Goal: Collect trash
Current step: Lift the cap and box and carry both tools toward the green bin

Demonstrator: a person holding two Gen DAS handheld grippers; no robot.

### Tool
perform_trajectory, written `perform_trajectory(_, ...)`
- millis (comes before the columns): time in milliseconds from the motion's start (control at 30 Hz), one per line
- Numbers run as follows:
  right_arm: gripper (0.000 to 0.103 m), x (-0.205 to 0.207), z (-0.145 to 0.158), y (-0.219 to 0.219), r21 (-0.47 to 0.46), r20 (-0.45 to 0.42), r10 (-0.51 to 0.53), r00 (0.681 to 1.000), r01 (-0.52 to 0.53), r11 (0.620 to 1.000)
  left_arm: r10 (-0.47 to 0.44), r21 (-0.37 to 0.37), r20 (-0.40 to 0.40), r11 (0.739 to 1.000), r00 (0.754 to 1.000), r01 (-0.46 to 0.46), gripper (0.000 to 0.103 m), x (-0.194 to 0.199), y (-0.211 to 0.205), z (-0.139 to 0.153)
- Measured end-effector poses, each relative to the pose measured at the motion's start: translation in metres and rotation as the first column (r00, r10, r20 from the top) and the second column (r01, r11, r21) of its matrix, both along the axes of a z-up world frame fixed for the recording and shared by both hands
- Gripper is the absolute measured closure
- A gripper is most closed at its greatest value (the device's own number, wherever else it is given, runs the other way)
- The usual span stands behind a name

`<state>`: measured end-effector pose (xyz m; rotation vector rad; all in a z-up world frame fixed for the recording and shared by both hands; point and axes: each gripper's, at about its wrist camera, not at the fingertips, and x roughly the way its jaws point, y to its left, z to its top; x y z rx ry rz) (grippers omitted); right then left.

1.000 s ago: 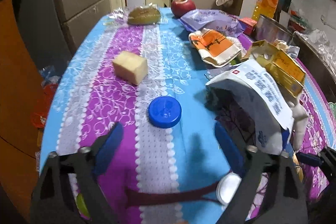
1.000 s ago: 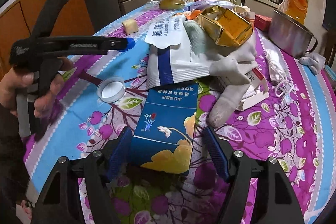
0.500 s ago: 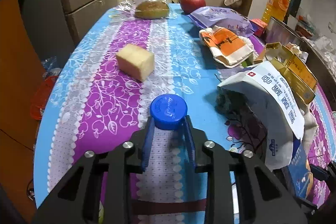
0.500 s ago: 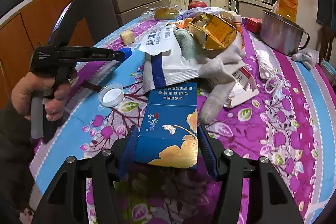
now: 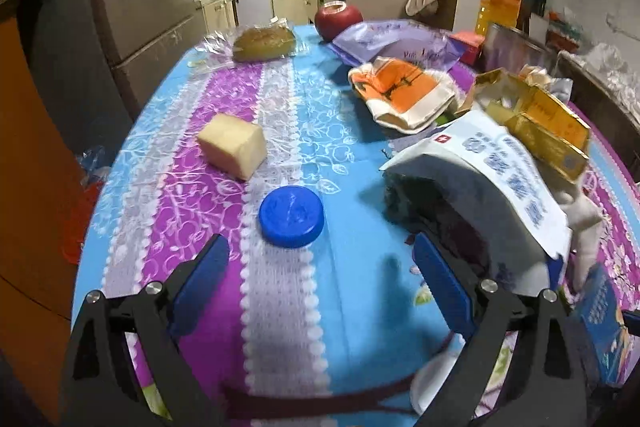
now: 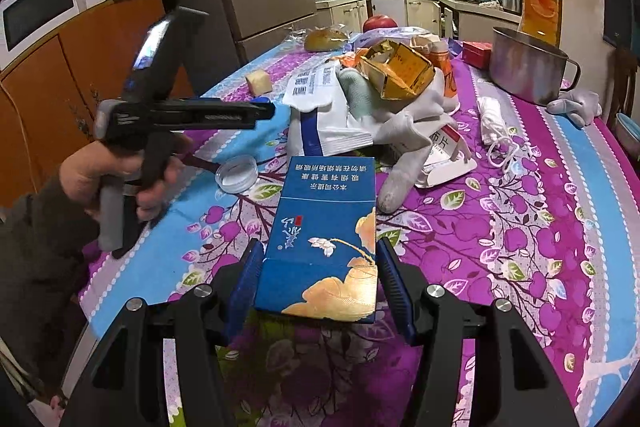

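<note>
Half a second after its blue pads stood pinched together just short of the blue bottle cap, the left gripper is spreading its jaws wide again, and the cap lies free on the tablecloth ahead of them, not between the pads.

Left wrist view: the cap is a round, ridged plastic disc on a glossy floral cloth of blue, purple and white stripes. Beyond it sit a pale yellow block, possibly cake or cheese, a wrapped bun in clear film and a red apple. To the right slumps a heap of rubbish: a white paper packet with blue print, a crumpled gold foil carton and an orange-and-white wrapper. A white lid shows only as a blurred edge behind the right finger.

Right wrist view: the right gripper has drawn back a little with its load and holds a flat blue cigarette pack, printed with gold flowers, squarely between both pads, clear of the heap. A person's hand grips the handle of the left gripper, whose fingers reach out over the table. A shallow clear lid rests near the pack, a soiled white glove trails from the pile, and a steel pot stands at the far edge.

Collection looks barely begun: one pack is in hand, while the cap, lids, wrappers, carton and glove all remain on the table, and no bin is in view.
</note>
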<state>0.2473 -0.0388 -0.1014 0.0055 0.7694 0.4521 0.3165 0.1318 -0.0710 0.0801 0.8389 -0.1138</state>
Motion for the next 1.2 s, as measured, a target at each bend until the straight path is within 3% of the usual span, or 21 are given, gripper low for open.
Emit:
perform_trajectory(100, 0.044, 0.001, 0.001, 0.002, 0.007, -0.002, 0.006, 1.0, -0.006, 1.0, 0.048, -0.004, -0.032, 0.999, 0.998, -0.048, 0.019, 0.015, 0.007, -0.004)
perform_trajectory(133, 0.044, 0.001, 0.002, 0.003, 0.009, -0.001, 0.008, 1.0, -0.008, 1.0, 0.071, -0.019, -0.053, 0.997, 0.996, -0.072, 0.031, 0.022, 0.013, -0.006)
perform_trajectory(267, 0.044, 0.002, 0.003, 0.002, 0.015, 0.006, 0.003, 1.0, -0.003, 1.0, 0.094, -0.015, -0.061, 0.995, 0.994, -0.095, 0.061, 0.025, 0.019, -0.006)
perform_trajectory(333, 0.044, 0.003, 0.002, 0.0, 0.016, 0.006, -0.002, 1.0, 0.002, 1.0, 0.084, -0.007, -0.055, 0.996, 0.995, -0.085, 0.065, 0.022, 0.017, -0.006)
perform_trajectory(500, 0.044, -0.001, 0.005, -0.003, 0.017, 0.041, -0.01, 0.999, 0.009, 1.0, 0.114, 0.021, -0.012, 0.993, 0.993, -0.113, 0.065, 0.01, 0.013, 0.0)
perform_trajectory(733, 0.044, -0.024, 0.031, -0.014, -0.007, 0.205, -0.049, 0.978, 0.051, 0.999, 0.107, 0.023, 0.219, 0.993, 0.97, -0.115, 0.065, -0.065, -0.026, 0.06)
perform_trajectory(833, 0.044, -0.038, 0.046, -0.023, -0.025, 0.301, -0.082, 0.95, 0.094, 0.995, 0.11, 0.008, 0.319, 0.993, 0.941, -0.118, 0.065, -0.111, -0.05, 0.081)
perform_trajectory(967, 0.044, -0.054, 0.07, -0.043, -0.015, 0.421, -0.149, 0.895, 0.171, 0.985, 0.142, -0.041, 0.387, 0.99, 0.911, -0.136, 0.065, -0.151, -0.068, 0.095)
perform_trajectory(1200, 0.044, -0.072, 0.097, -0.066, 0.011, 0.496, -0.207, 0.844, 0.232, 0.973, 0.181, -0.094, 0.471, 0.983, 0.863, -0.155, 0.065, -0.194, -0.095, 0.113)
